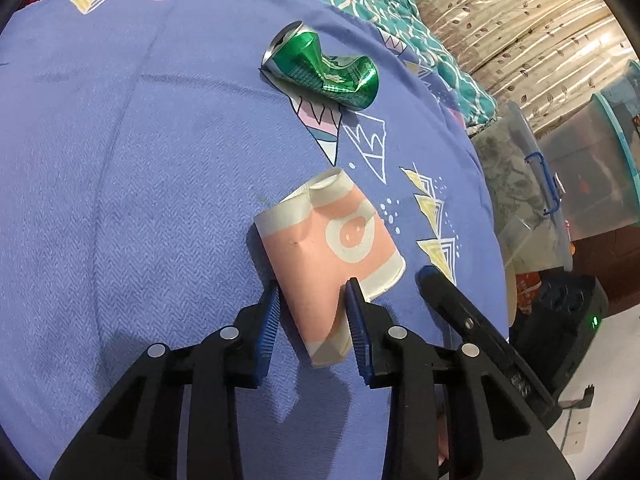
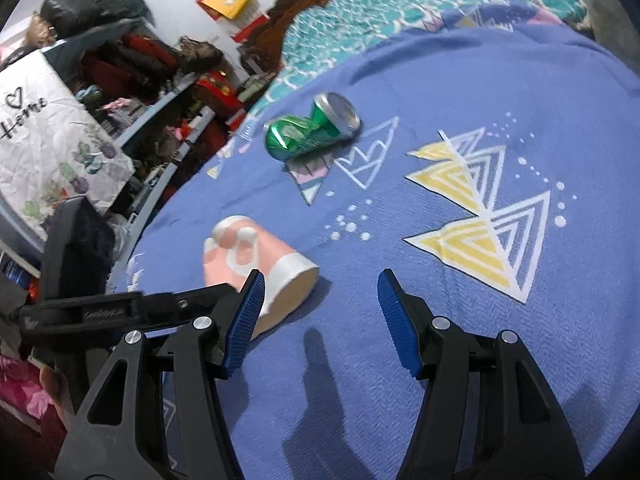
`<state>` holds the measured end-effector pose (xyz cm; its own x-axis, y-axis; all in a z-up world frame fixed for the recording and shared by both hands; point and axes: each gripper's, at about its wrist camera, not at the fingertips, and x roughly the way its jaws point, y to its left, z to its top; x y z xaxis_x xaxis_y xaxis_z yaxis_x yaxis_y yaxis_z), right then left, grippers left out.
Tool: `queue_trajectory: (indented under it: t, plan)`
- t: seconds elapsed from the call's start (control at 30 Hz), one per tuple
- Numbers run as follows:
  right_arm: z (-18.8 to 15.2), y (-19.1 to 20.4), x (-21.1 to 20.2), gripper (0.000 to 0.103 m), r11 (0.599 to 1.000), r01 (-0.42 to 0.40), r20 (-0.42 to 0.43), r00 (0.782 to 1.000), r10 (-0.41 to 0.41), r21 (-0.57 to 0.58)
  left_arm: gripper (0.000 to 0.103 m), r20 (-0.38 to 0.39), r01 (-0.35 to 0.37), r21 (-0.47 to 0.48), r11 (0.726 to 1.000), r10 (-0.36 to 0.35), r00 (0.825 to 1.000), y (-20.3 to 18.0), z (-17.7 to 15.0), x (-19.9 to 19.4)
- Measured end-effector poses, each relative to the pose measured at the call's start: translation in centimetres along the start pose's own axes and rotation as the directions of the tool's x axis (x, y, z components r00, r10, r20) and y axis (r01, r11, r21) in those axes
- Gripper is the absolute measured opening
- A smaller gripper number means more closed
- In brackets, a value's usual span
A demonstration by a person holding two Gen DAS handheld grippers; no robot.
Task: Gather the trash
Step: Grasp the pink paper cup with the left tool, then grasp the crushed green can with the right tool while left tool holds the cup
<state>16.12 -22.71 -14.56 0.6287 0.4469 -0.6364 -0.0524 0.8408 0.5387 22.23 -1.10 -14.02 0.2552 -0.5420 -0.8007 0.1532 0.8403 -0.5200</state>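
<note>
2 trash pieces on blue bedspread [image 1: 120, 200]: pink paper cup [image 1: 332, 256], light, crushable, clamped mid-wall by left gripper [image 1: 314, 308]; dented green can [image 1: 324, 68] untouched. Right gripper [image 2: 320, 292] fingers apart, empty.

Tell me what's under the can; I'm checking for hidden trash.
The can lies on the blue bedspread, partly over a printed triangle. No other trash shows; directly beneath is covered.
</note>
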Motion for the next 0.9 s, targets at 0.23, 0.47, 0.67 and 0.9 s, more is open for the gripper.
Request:
queue_trajectory:
  t: [0.23, 0.47, 0.67, 0.9]
  plan:
    - [1.2, 2.2, 2.0, 0.048, 0.994, 0.054, -0.029, 0.998, -0.057, -0.095, 0.031, 0.001, 0.007, 0.013, 1.000, -0.007, 1.000, 0.5, -0.3, -0.4]
    - [-0.4, 4.3, 3.1, 0.034, 0.978, 0.017, -0.081, 0.996, -0.034, -0.210, 0.037, 0.033, -0.033, 0.045, 0.998, 0.031, 0.999, 1.0, -0.3, -1.2]
    - [-0.7, 4.9, 3.1, 0.034, 0.971, -0.002, -0.080, 0.997, -0.018, -0.240, 0.046, 0.057, -0.035, 0.067, 0.997, 0.032, 0.998, 0.8, -0.5, -1.4]
    - [-0.6, 4.4, 2.3, 0.043, 0.975, -0.030, -0.052, 0.998, 0.019, -0.219, 0.031, 0.080, -0.056, 0.059, 0.997, 0.051, 0.995, 1.7, -0.5, -1.7]
